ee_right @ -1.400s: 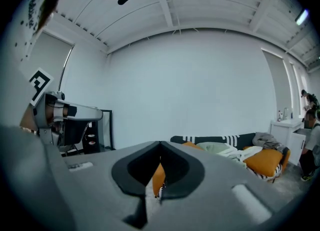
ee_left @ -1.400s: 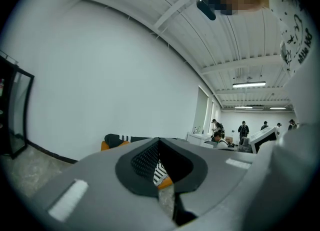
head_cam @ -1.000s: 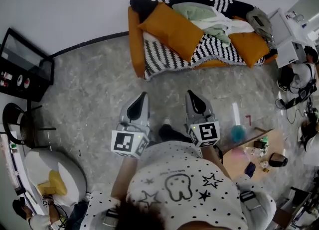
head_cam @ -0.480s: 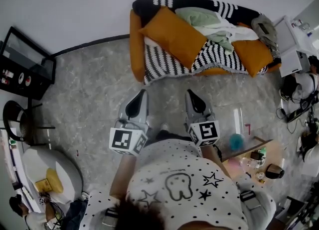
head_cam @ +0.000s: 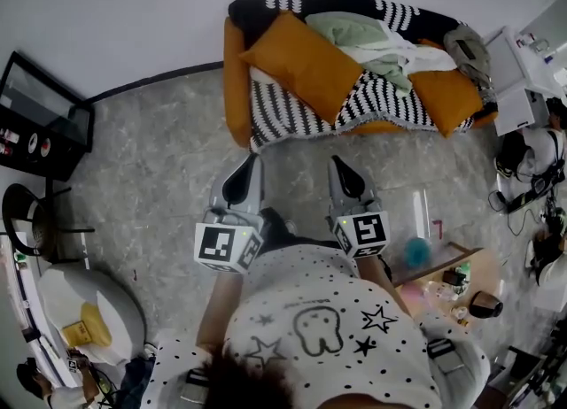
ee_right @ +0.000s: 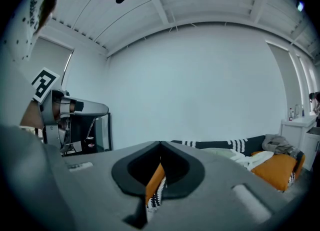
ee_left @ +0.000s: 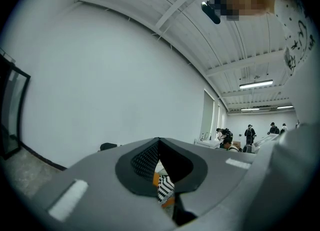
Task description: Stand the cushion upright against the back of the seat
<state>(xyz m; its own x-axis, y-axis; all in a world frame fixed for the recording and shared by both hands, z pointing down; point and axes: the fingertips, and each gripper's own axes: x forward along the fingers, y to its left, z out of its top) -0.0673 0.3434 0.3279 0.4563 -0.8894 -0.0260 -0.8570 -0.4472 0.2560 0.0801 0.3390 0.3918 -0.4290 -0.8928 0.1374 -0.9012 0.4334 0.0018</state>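
Both tools are held out in front of the person, well short of the sofa. The left gripper [head_cam: 249, 171] has its jaws pressed together on nothing, and the right gripper [head_cam: 340, 174] looks the same, closed and empty.

The big mustard-orange square fabric cushion [head_cam: 306, 60] lies tilted across the left end of the orange low sofa [head_cam: 234, 80]. It rests on the black-and-white striped knitted throw [head_cam: 297, 111] rather than standing against the back.

My worry is the grip. The cushion is soft, so a pinch on one corner will probably let the rest flop and fold instead of rising. A jaw set too deep could catch the striped throw and drag it along. The heap of pale green and white clothes [head_cam: 368, 35] sits just beside the cushion along the backrest. It may crowd the spot, so the cushion leans on cloth and slumps forward. Both jaws must also open before anything can be taken.

The floor [head_cam: 159, 159] is mottled grey and bare between the person and the sofa. The wall [head_cam: 115, 9] is plain white. A black glass-fronted cabinet [head_cam: 44, 119] stands to the left, and a cluttered wooden low table [head_cam: 443, 261] is close on the right.
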